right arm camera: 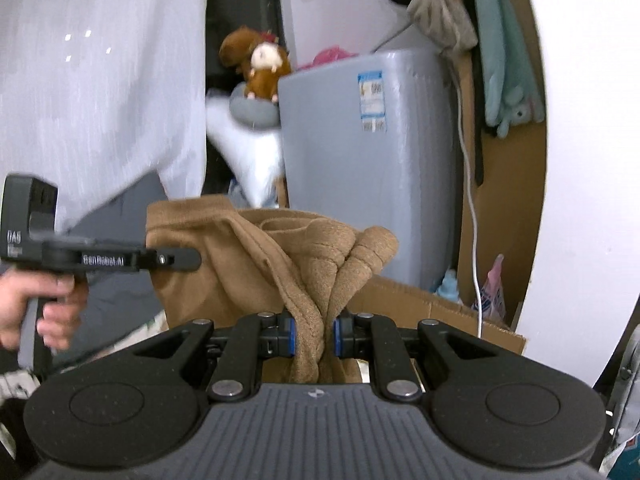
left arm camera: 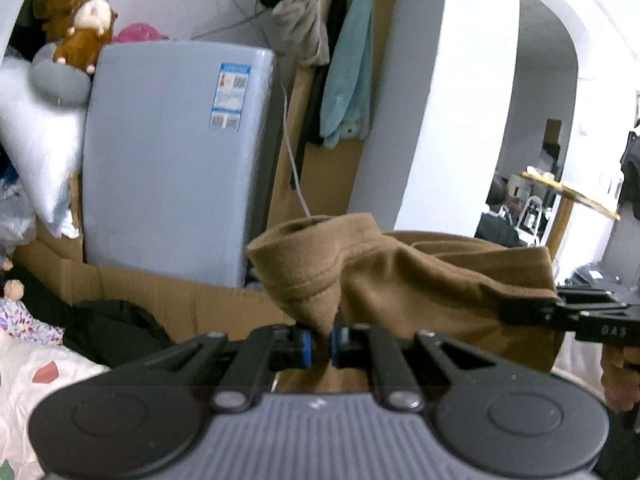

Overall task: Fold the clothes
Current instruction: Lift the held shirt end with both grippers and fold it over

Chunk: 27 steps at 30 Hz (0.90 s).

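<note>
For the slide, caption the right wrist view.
Right gripper pinches a bunched brown garment while the left gripper holds its other edge.

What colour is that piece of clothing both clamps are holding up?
The garment is plain tan brown, clearest in the left wrist view.

I'm getting soft, even indoor light in both wrist views, with no hard shadows. Ahead and to the right of my left tool, the white wall (left arm camera: pixel 472 92) is blowing out to glare. Fisheye bending is curving the edges, and the corners are going black. Motion blur is smearing the curtain (right arm camera: pixel 100 80) left of my right tool.
</note>
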Each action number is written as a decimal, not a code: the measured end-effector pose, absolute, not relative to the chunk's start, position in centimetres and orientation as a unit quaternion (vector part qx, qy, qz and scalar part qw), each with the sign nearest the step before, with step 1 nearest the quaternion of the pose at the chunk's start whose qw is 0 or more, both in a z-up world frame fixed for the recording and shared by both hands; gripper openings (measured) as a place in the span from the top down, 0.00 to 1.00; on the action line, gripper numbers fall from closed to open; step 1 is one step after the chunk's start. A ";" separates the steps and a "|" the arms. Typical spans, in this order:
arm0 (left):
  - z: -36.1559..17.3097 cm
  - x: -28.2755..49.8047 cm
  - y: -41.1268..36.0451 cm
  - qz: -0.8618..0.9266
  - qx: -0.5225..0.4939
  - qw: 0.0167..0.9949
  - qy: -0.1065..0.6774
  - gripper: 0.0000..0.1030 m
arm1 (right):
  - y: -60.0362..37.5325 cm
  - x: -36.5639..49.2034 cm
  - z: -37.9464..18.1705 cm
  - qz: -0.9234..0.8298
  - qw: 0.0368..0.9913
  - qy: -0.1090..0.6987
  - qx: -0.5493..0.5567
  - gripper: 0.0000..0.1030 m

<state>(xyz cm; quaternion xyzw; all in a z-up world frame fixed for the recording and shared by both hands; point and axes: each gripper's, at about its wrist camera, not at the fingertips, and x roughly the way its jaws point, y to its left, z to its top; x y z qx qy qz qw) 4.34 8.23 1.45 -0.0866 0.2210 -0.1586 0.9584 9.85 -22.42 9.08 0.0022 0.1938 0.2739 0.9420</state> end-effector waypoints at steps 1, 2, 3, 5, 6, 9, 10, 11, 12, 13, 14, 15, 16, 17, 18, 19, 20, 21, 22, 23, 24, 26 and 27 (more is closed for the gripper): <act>1.8 4.0 8.0 -0.156 -0.087 0.959 0.219 0.91 | -22.4 9.3 9.6 0.274 0.943 0.189 0.004 0.83; 2.4 3.5 7.7 -0.154 -0.084 0.960 0.217 0.91 | -22.5 8.9 10.1 0.274 0.944 0.185 0.008 0.83; 3.1 3.0 7.4 -0.151 -0.082 0.962 0.214 0.91 | -22.6 8.5 10.4 0.274 0.944 0.183 0.011 0.83; 4.6 1.8 7.3 -0.148 -0.084 0.964 0.205 0.91 | -22.8 7.8 10.9 0.271 0.946 0.179 0.014 0.83; 5.3 1.4 7.3 -0.148 -0.087 0.965 0.199 0.91 | -22.9 7.6 11.1 0.268 0.947 0.178 0.017 0.83; 7.0 0.5 7.3 -0.153 -0.087 0.968 0.180 0.91 | -23.6 6.6 11.7 0.260 0.950 0.171 0.029 0.83; 7.2 0.6 7.2 -0.157 -0.086 0.968 0.178 0.92 | -23.9 6.2 11.9 0.257 0.952 0.166 0.032 0.83; 7.4 0.7 7.1 -0.161 -0.085 0.968 0.175 0.91 | -24.1 5.8 12.2 0.254 0.953 0.161 0.033 0.83; 7.6 0.8 7.0 -0.164 -0.085 0.967 0.173 0.91 | -24.1 5.6 12.3 0.252 0.954 0.158 0.032 0.83; 7.6 1.0 7.0 -0.167 -0.086 0.967 0.173 0.91 | -24.2 5.3 12.4 0.249 0.956 0.155 0.031 0.83; 7.4 1.3 6.8 -0.171 -0.089 0.966 0.174 0.91 | -24.4 5.0 12.5 0.246 0.957 0.152 0.031 0.83; 7.3 1.6 6.7 -0.174 -0.091 0.965 0.176 0.91 | -24.5 4.7 12.4 0.244 0.957 0.152 0.031 0.83; 7.1 1.8 6.6 -0.180 -0.095 0.963 0.175 0.91 | -24.6 4.5 12.4 0.240 0.958 0.152 0.030 0.83; 7.0 2.0 6.5 -0.185 -0.098 0.962 0.175 0.91 | -24.8 4.3 12.3 0.236 0.959 0.153 0.028 0.83; 6.8 2.2 6.4 -0.191 -0.102 0.961 0.174 0.91 | -25.0 4.2 12.3 0.233 0.960 0.153 0.029 0.83; 6.6 2.4 6.3 -0.197 -0.105 0.959 0.174 0.91 | -25.3 4.2 12.2 0.229 0.961 0.155 0.031 0.83; 6.3 2.5 6.0 -0.206 -0.105 0.957 0.175 0.91 | -25.5 4.2 12.1 0.225 0.961 0.156 0.031 0.83; 6.1 2.7 5.7 -0.215 -0.104 0.955 0.177 0.91 | -25.9 4.2 12.0 0.220 0.962 0.157 0.032 0.83; 5.9 2.7 5.4 -0.222 -0.102 0.953 0.179 0.91 | -26.3 4.3 11.8 0.215 0.963 0.159 0.030 0.83; 5.7 2.8 5.2 -0.230 -0.100 0.951 0.181 0.91 | -26.7 4.3 11.7 0.211 0.964 0.161 0.028 0.83; 5.4 3.3 4.8 -0.245 -0.099 0.947 0.182 0.91 | -27.3 4.3 11.5 0.207 0.965 0.161 0.026 0.83; 5.1 3.8 4.4 -0.263 -0.101 0.942 0.181 0.91 | -28.6 4.2 11.0 0.197 0.967 0.162 0.024 0.83; 4.9 4.2 4.0 -0.276 -0.103 0.938 0.181 0.91 | -29.2 4.2 10.9 0.193 0.967 0.164 0.026 0.83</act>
